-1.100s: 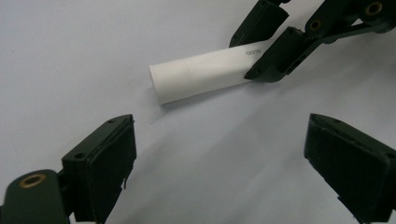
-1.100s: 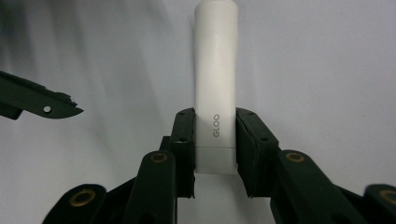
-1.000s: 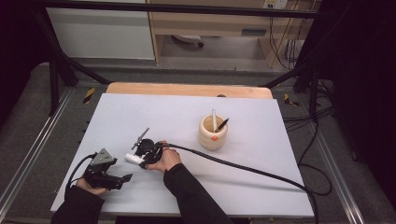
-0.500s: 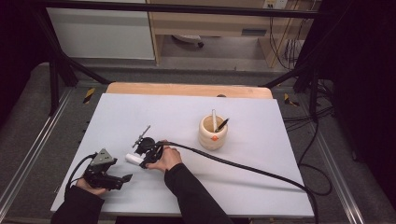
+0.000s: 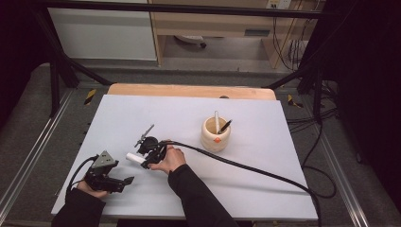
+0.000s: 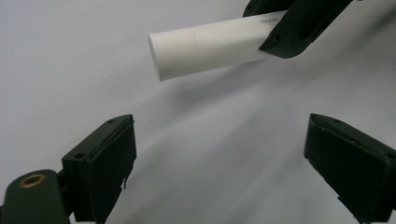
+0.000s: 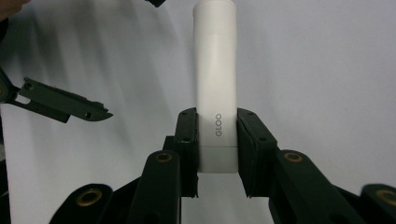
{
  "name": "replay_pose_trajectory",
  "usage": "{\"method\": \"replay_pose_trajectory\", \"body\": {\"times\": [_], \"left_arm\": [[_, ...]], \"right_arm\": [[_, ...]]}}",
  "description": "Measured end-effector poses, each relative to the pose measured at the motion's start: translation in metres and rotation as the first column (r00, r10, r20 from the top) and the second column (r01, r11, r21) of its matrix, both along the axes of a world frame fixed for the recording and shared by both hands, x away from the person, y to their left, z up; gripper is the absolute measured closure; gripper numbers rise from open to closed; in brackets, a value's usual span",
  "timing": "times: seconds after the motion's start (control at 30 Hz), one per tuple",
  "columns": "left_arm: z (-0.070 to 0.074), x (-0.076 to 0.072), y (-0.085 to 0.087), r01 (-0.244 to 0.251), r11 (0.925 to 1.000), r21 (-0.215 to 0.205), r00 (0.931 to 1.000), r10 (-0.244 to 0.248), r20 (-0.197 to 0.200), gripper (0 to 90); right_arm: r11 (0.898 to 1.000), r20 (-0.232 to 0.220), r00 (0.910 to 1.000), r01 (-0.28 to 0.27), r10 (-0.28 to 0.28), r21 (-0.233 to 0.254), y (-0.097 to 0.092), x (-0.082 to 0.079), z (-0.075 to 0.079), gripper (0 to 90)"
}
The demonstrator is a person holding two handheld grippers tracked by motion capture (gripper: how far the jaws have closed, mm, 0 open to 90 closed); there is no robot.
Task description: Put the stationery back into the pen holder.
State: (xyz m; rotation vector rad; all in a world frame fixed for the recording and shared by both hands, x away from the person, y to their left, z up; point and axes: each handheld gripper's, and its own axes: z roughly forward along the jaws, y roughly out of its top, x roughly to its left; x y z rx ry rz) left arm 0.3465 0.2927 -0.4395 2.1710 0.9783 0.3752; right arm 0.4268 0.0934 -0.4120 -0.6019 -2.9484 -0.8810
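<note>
Seen from the high view, a white glue stick [image 5: 134,157] is held low over the table [image 5: 265,156] by the right gripper [image 5: 144,160], left of a cup [image 5: 215,135], while the left gripper [image 5: 124,180] rests near. In the left gripper view, its jaws stand apart and empty, the stick just ahead. In the right gripper view, the jaws are clamped on the stick's end; the carrying step is judged in hand, and a handover or uncapping would call for the left jaws to be closed on the free end.

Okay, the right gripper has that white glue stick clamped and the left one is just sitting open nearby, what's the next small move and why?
Probably bring the left gripper up to the free end of the glue stick and close on it. The right gripper clamps the stick near one end, leaving the other end sticking out toward the left one, whose jaws stand wide apart with nothing between them. A two-handed hold would likely let the cap be pulled off.
</note>
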Motion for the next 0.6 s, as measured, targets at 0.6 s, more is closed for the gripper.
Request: {"method": "replay_pose_trajectory", "body": {"times": [0.6], "left_arm": [[0.000, 0.000, 0.000, -0.002, 1.0000, 0.001, 1.0000, 0.002, -0.003, 9.6]], "right_arm": [[0.997, 0.038, 0.9972, 0.065, -0.064, -0.041, -0.066, -0.010, -0.017, 71.9]]}}
